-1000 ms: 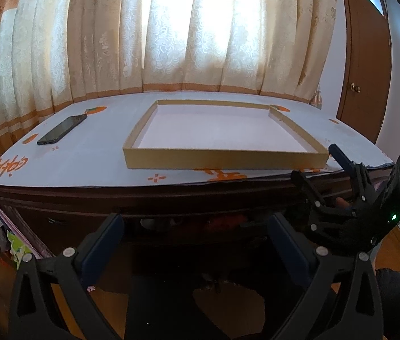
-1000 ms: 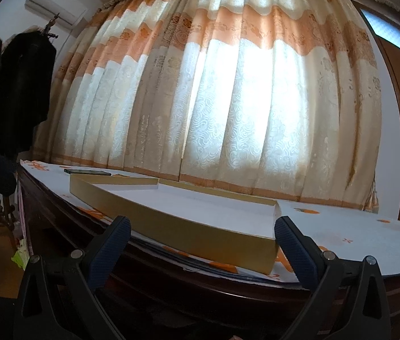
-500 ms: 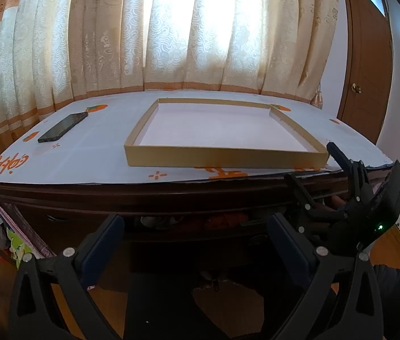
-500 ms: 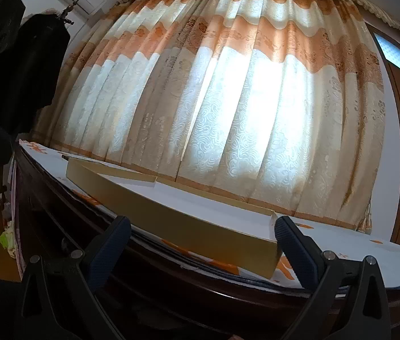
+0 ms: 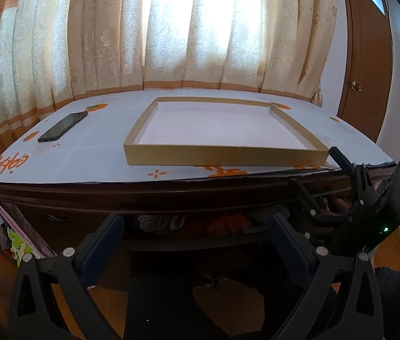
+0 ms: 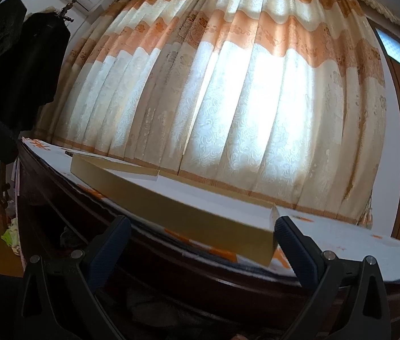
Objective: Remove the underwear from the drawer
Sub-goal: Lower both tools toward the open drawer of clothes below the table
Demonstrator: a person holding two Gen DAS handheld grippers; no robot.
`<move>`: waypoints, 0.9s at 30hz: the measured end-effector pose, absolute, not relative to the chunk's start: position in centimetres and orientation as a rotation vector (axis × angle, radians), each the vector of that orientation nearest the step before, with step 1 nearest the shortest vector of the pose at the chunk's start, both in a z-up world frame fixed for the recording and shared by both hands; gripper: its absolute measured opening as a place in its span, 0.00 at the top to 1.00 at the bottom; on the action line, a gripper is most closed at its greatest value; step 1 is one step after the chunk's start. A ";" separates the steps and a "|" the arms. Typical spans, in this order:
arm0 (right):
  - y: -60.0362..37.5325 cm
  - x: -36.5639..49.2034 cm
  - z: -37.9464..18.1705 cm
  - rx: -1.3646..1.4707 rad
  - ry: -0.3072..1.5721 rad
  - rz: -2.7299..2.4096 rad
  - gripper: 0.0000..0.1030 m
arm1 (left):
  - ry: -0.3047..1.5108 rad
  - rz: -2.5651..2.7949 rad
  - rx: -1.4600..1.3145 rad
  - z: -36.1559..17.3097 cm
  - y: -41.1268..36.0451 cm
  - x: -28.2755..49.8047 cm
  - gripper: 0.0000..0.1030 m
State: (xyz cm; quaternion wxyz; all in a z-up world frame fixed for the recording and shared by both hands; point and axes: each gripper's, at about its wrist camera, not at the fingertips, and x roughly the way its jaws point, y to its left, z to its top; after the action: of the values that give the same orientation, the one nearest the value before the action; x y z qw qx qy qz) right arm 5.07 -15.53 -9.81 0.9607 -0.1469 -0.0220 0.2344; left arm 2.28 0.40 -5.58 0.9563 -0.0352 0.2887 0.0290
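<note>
A dark wooden desk has its drawer (image 5: pixel 188 243) pulled open under the top. Crumpled clothes lie in it, grey-white (image 5: pixel 160 222) and orange-red (image 5: pixel 228 222), dim in shadow. My left gripper (image 5: pixel 194 240) is open and empty in front of the drawer. My right gripper (image 5: pixel 317 198) shows at the right of the left wrist view, reaching toward the drawer's right end. In its own view the right gripper (image 6: pixel 200 240) is open, low under the desk edge (image 6: pixel 200 280). Which garment is the underwear cannot be told.
A shallow gold box lid (image 5: pixel 225 157) lies on the desk's white cloth (image 5: pixel 86 155), also in the right wrist view (image 6: pixel 171 209). A black phone (image 5: pixel 62 127) lies at the left. Curtains hang behind. A wooden door (image 5: pixel 366 56) is at the right. A coat rack (image 6: pixel 24 70) stands left.
The left gripper rose a little, so the open drawer's clothes show more. The right gripper dropped lower and closer to the desk edge, its view tilting up.
</note>
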 end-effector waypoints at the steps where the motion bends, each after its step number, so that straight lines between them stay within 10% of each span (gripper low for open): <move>1: -15.6 5.1 -9.8 -0.295 -0.038 0.475 0.01 | 0.586 0.059 -0.071 -5.6 0.4 2.2 0.00; 27: -16.5 3.6 -9.5 -0.303 0.115 0.407 0.01 | 0.617 0.040 -0.047 -5.9 -0.7 2.5 0.00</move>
State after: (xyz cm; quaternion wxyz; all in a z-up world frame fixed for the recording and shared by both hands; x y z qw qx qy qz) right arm 3.63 -16.49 -9.50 0.9663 -0.1499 0.0569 0.2014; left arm 2.50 -0.72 -5.88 0.9523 -0.0233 0.3035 0.0199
